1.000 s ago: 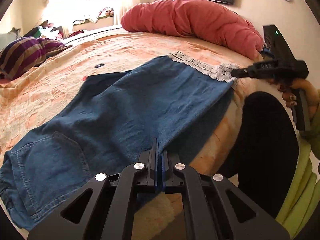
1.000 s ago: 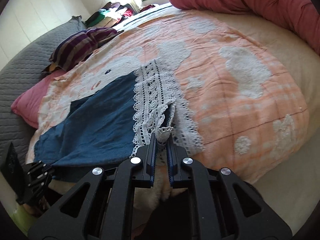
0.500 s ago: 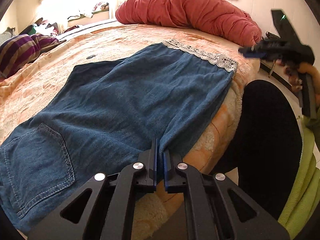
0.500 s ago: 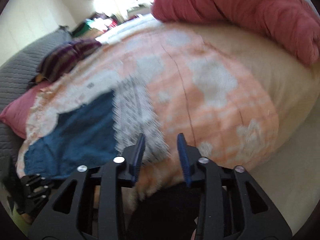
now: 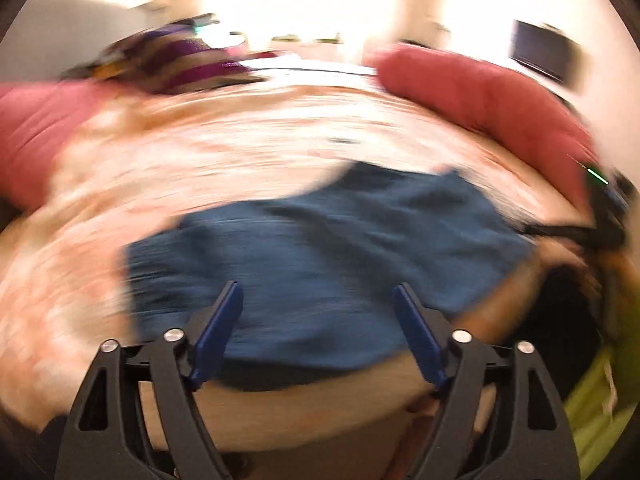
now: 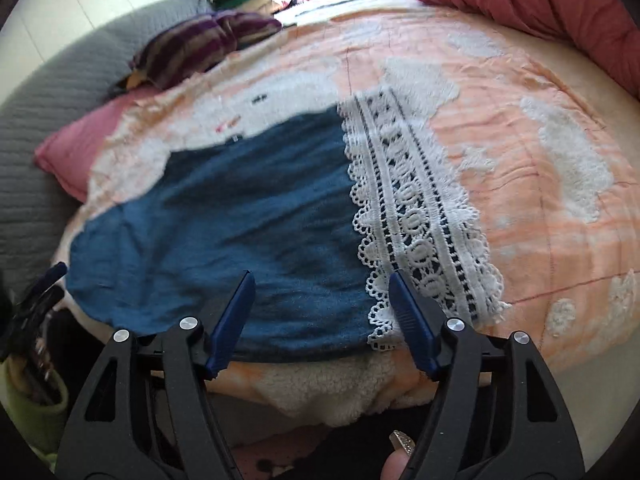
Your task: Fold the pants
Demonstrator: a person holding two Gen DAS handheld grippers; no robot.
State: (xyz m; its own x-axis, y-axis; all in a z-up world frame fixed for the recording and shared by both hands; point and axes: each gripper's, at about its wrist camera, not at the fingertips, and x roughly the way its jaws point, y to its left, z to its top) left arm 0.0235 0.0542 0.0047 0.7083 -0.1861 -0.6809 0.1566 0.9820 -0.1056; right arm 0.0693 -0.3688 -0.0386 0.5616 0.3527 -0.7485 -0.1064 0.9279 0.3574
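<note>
The blue denim pants point(image 6: 240, 216) lie flat on the bed near its front edge, with a white lace hem point(image 6: 416, 216) at their right end. My right gripper point(image 6: 322, 284) is open and empty, hovering just above the pants' near edge beside the lace. My left gripper point(image 5: 318, 294) is open and empty too, above the near edge of the pants point(image 5: 320, 248); its view is heavily blurred by motion. The right gripper also shows at the right edge of the left wrist view point(image 5: 600, 224).
The bed has an orange and white bedspread point(image 6: 520, 128). A red rolled duvet point(image 6: 540, 4) lies along the far right. A pink pillow point(image 6: 72, 148), a striped purple garment point(image 6: 200, 44) and a grey blanket point(image 6: 48, 92) lie at the left.
Both grippers have let go of the pants and opened wide. The right one released the lace hem first, then came back over it. The left view swung quickly and is blurred.
</note>
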